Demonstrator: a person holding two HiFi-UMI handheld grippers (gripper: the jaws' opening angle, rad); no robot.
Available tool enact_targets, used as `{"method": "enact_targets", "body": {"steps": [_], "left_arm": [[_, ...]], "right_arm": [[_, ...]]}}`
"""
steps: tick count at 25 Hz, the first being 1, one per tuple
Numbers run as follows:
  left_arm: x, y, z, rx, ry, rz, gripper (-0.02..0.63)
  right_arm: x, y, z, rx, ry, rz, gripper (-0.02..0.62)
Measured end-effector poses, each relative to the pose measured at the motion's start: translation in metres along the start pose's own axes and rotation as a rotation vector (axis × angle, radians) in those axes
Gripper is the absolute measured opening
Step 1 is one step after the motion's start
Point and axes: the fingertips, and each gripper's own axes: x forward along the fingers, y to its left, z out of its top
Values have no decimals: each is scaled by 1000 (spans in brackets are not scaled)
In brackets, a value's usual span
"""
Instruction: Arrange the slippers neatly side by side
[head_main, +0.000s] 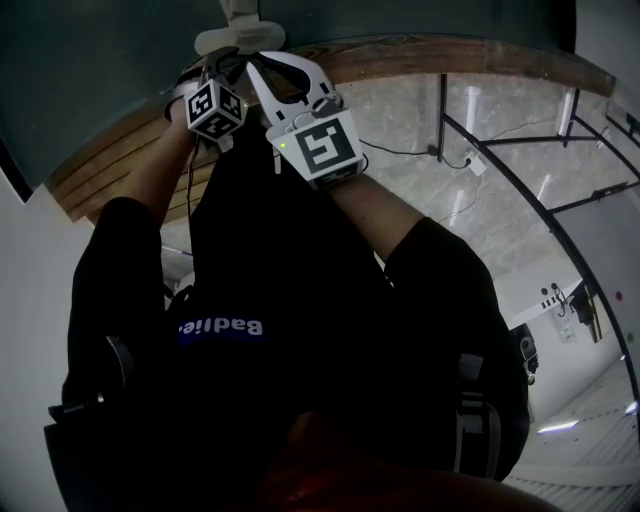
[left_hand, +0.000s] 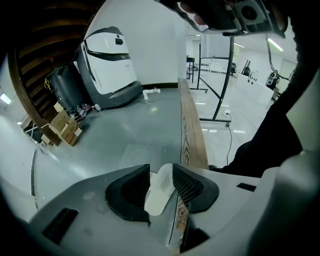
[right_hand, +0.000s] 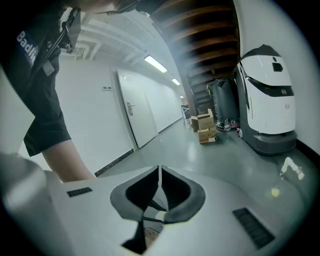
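One white slipper (left_hand: 158, 195) sits loose inside left gripper (left_hand: 161, 168), jaws parted; right gripper (right_hand: 159, 170) closed.

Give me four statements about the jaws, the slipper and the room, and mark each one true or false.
1. A white slipper sits between the jaws of the left gripper. True.
2. The right gripper has a slipper between its jaws. False: its jaws are together with nothing between them.
3. Cardboard boxes are stacked near the white-and-black machine. True.
4. The white door stands wide open. False: it is closed.
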Motion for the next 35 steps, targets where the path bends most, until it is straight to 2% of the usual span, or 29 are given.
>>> {"method": "enact_targets", "body": {"steps": [4,7,13,15,24,31,35], "left_arm": [[29,11,-22,17,46,-8,115],[42,12,-39,25,75,-25,144],[84,8,-71,50,128,-62,144],[101,7,-78,70,142,-76,179],[165,15,-120,109,212,-103,181],[200,19,-132,194,226,-108,181],[218,12,-143,254,253,-154,181]], "right_arm": [[21,-13,-7,-9,-3,-18,0],[35,-11,-13,-10,-1,-20,0],[59,-20,-42,9,6,-45,0],[64,-29,-50,17,2,-63,0],[84,-59,-85,37,-11,-122,0],[90,-76,-111,37,-10,-145,0],[93,-82,-115,31,-17,-157,0]]}}
